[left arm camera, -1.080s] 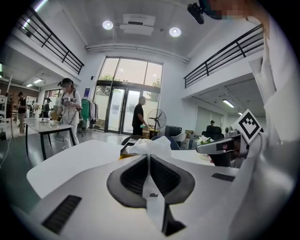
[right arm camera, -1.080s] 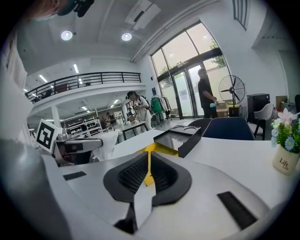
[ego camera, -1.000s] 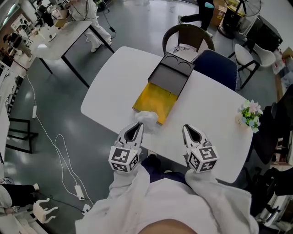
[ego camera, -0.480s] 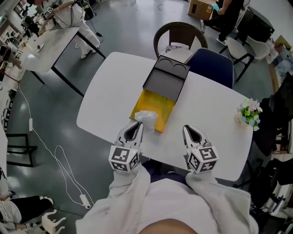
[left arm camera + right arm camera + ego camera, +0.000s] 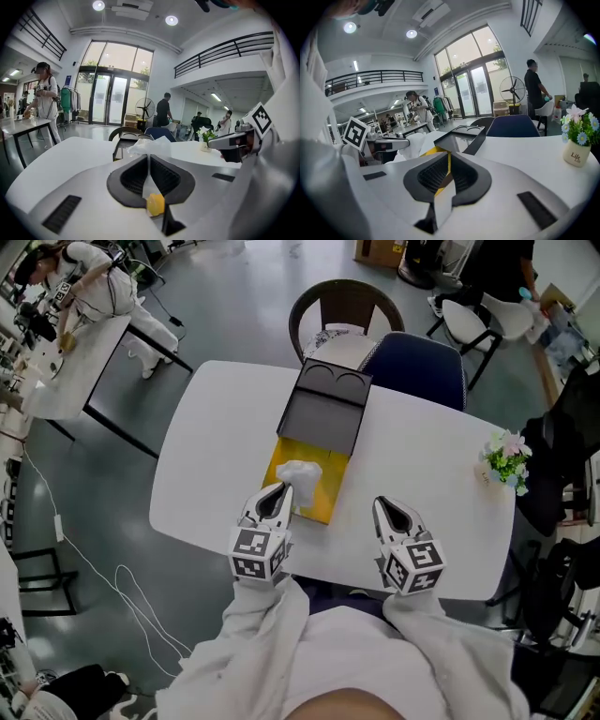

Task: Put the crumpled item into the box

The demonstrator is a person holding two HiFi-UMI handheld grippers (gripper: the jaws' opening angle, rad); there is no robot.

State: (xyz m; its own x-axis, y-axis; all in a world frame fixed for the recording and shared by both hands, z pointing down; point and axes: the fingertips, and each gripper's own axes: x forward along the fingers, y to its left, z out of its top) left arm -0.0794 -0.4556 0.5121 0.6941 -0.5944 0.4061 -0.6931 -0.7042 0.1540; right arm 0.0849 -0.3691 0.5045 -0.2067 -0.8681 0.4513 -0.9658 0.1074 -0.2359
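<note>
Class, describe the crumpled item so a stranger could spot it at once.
On the white table lies an open box with a yellow floor. Over its near end is the crumpled wad, pinched by the left gripper: the only white, wrinkled thing there.

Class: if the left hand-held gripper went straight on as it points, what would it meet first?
Probably the open black lid of the box, beyond the crumpled item it grips; height is unclear.

Above yellow box (image 5: 329,489), crumpled white item (image 5: 299,473) in left gripper (image 5: 278,489)
</note>
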